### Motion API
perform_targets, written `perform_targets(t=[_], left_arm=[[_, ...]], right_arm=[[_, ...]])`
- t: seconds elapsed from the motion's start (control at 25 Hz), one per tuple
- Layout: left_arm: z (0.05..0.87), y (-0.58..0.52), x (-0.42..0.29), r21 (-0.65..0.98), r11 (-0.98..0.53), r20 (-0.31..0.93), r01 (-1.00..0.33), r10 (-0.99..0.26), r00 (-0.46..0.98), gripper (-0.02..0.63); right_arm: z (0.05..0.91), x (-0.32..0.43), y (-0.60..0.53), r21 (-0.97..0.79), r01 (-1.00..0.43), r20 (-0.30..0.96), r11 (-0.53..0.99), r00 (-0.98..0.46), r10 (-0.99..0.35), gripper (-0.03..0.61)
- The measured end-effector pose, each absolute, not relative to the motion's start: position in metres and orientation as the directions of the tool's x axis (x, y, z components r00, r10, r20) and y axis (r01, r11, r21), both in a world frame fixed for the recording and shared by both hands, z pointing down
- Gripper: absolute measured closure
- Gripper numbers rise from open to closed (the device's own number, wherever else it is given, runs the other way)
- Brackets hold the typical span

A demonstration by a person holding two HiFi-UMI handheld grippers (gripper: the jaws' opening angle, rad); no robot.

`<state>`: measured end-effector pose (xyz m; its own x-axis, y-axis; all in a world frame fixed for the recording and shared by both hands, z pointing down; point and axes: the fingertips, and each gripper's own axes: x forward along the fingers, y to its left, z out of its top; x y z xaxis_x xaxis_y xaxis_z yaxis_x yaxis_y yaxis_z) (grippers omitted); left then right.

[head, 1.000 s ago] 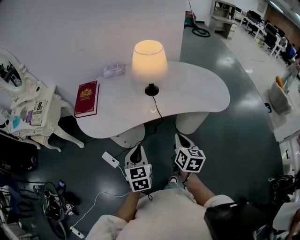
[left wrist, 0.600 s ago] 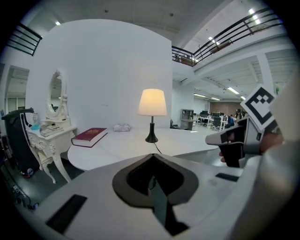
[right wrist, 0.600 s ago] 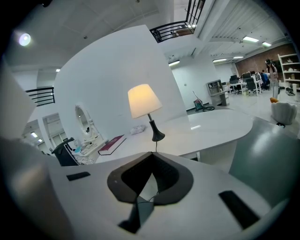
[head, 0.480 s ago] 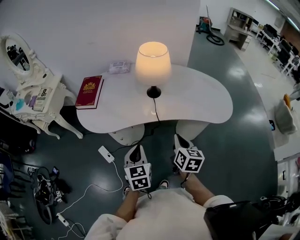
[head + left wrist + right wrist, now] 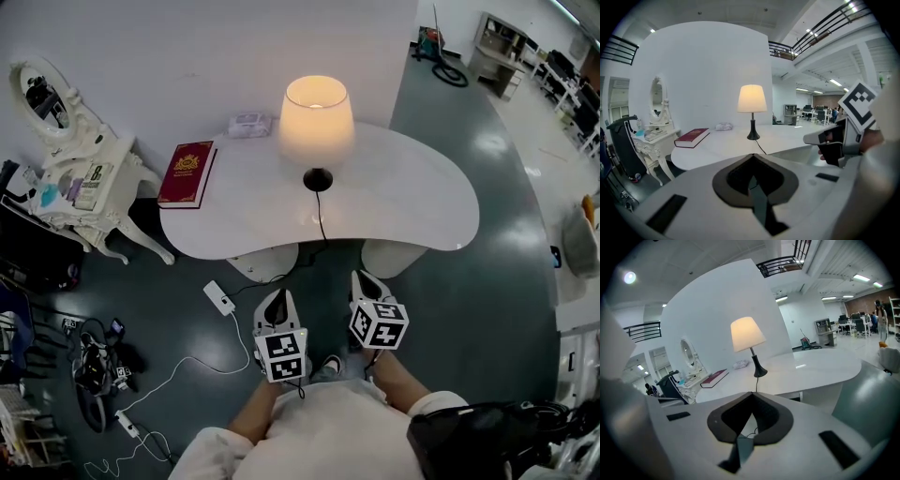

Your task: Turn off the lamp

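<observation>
The lamp is lit and stands on a black base near the middle of the white curved table. Its black cord runs off the table's front edge toward the floor. My left gripper and right gripper hang side by side over the floor, short of the table, both shut and empty. Seen from the left gripper view, the lamp is straight ahead past the closed jaw tips. The lamp stands ahead in the right gripper view too.
A red book and a tissue pack lie on the table's left part. A white ornate dressing table stands at the left. A white power strip and cables lie on the floor.
The head view has shifted, so the table and lamp now sit a little further right and nearer. Both grippers stay shut, low in front of the body.
</observation>
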<state>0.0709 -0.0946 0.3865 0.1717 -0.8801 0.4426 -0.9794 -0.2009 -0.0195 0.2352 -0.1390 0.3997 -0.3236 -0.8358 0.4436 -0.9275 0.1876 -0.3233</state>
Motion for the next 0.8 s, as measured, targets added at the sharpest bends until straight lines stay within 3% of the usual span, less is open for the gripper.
perform_targets(t=[0.8], left_arm=[[0.433,-0.122,0.071,0.049,-0.260,0.515,-0.964,-0.821,0.247,0.615]], right_arm=[[0.419,0.219,-0.153,-0.367,-0.921,0.471,0.133,-0.308,-0.827,0.580]])
